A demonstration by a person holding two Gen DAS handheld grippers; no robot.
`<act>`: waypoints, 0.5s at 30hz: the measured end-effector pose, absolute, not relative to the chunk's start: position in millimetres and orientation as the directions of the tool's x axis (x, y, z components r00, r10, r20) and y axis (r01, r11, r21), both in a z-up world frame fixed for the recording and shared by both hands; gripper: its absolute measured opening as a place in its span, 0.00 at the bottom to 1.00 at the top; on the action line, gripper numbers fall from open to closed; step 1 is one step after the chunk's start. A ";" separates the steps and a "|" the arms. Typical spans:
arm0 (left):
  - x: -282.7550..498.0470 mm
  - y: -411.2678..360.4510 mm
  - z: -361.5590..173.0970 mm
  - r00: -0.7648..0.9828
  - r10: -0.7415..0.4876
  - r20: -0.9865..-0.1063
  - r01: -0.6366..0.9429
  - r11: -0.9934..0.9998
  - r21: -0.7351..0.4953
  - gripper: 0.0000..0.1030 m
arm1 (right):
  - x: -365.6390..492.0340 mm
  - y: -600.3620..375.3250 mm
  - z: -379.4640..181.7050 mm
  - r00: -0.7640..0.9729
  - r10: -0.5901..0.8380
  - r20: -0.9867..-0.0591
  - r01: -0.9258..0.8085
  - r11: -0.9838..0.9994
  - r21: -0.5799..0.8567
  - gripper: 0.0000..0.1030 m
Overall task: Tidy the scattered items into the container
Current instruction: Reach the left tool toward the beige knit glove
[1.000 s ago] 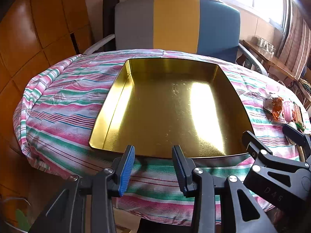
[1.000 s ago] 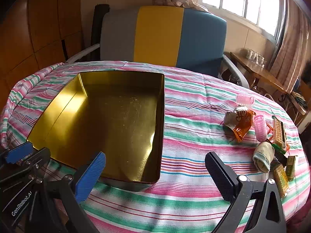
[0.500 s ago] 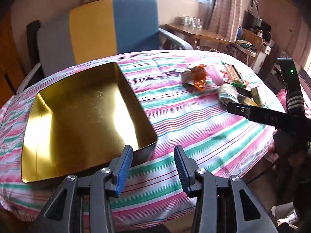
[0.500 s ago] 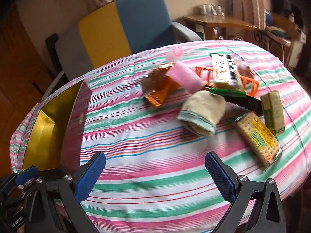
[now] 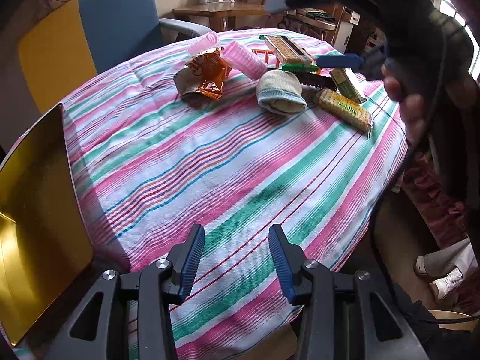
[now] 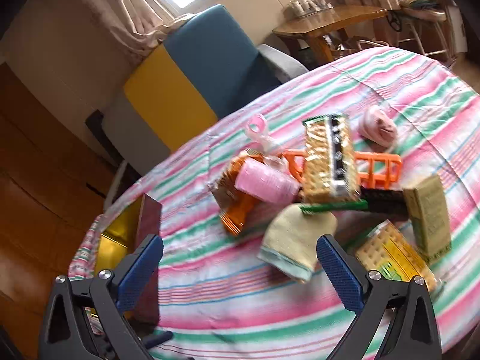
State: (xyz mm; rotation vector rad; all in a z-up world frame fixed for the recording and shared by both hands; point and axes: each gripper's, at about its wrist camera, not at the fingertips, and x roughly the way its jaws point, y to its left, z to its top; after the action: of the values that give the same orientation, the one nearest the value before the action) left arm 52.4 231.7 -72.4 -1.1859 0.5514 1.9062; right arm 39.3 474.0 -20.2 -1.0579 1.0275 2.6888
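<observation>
A gold metal tray lies at the left of the striped table; its corner also shows in the right wrist view. A heap of items lies at the far right: an orange snack bag, a pink hair roller, a folded beige cloth, cracker packs and an orange comb. My left gripper is open and empty above the table's near edge. My right gripper is open wide and empty, just short of the beige cloth.
A blue, yellow and grey chair stands behind the table. A wooden side table with glasses is at the back right. The striped cloth covers the table. The person's hand and right gripper hover over the heap.
Both grippers have swung right, away from the tray toward the heap. The right gripper has moved closer to the beige cloth. Both stay open and empty.
</observation>
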 end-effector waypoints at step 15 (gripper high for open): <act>42.7 225.8 -91.1 -0.215 0.433 -0.875 -0.797 -0.596 -0.100 0.53 | -64.3 488.3 -53.0 -0.653 -0.185 -0.734 -0.288 -0.836 0.467 1.00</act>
State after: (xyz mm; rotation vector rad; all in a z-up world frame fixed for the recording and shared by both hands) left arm 42.7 225.8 -91.1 -1.2011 0.4810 1.9051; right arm -64.3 488.3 -53.0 -1.2809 0.8778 2.6622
